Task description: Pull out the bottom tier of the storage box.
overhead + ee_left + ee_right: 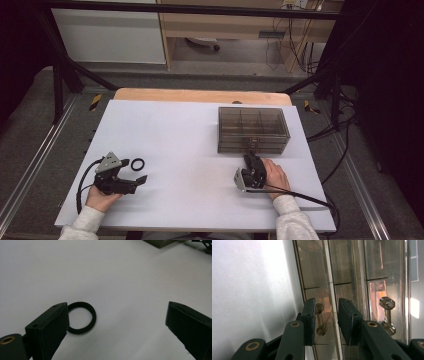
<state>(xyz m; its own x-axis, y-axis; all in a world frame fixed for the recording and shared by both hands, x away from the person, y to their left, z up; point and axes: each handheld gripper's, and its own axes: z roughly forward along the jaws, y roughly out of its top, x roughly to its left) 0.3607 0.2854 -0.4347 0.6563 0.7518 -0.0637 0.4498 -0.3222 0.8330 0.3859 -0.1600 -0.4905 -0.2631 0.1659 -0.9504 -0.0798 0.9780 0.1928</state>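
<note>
A smoky clear drawer box (253, 129) stands at the right back of the white sheet. My right gripper (251, 157) is at its front face. In the right gripper view the right gripper (327, 312) has a narrow gap between its jaws, and a small brass drawer handle (320, 320) sits in that gap close to the left pad, clear of the right pad. A second handle (387, 315) lies further right on the box (347, 270). A black ring (137, 163) lies flat at the left. My left gripper (135, 171) stands wide open beside the ring (93, 317), nothing between its jaws (117, 315).
The white sheet (190, 145) covers a wooden table (200, 95). Black frame legs and loose cables stand on the floor at both sides. Each gripper's cable trails back toward the near table edge.
</note>
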